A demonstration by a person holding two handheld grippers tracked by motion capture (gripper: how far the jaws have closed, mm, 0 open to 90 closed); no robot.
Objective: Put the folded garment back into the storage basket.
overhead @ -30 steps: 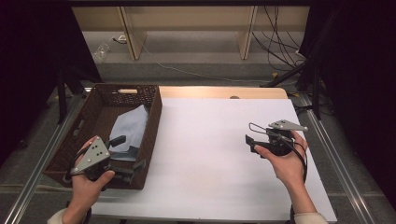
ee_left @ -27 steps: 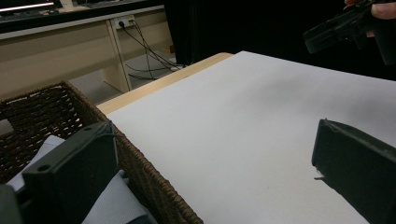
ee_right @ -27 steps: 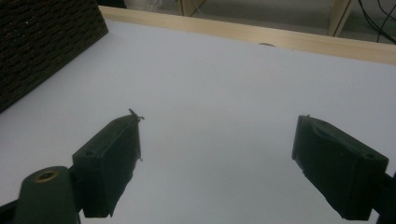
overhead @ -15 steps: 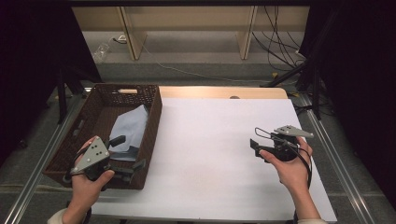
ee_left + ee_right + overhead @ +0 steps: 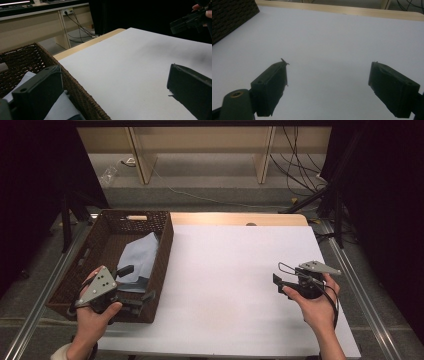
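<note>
High view: overhead, facing forward. Gripper views: low, close; both share the white table sheet [image 5: 225,285] and dark brown woven wicker basket [image 5: 75,85].

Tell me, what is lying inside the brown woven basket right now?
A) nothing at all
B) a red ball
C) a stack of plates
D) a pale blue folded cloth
D: in the high view a pale blue cloth lies inside the woven basket, beside the left gripper.

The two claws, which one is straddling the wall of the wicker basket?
The left claw: one jaw is inside the basket over the pale blue cloth, the other outside. The right claw hangs open above bare white tabletop.
</note>
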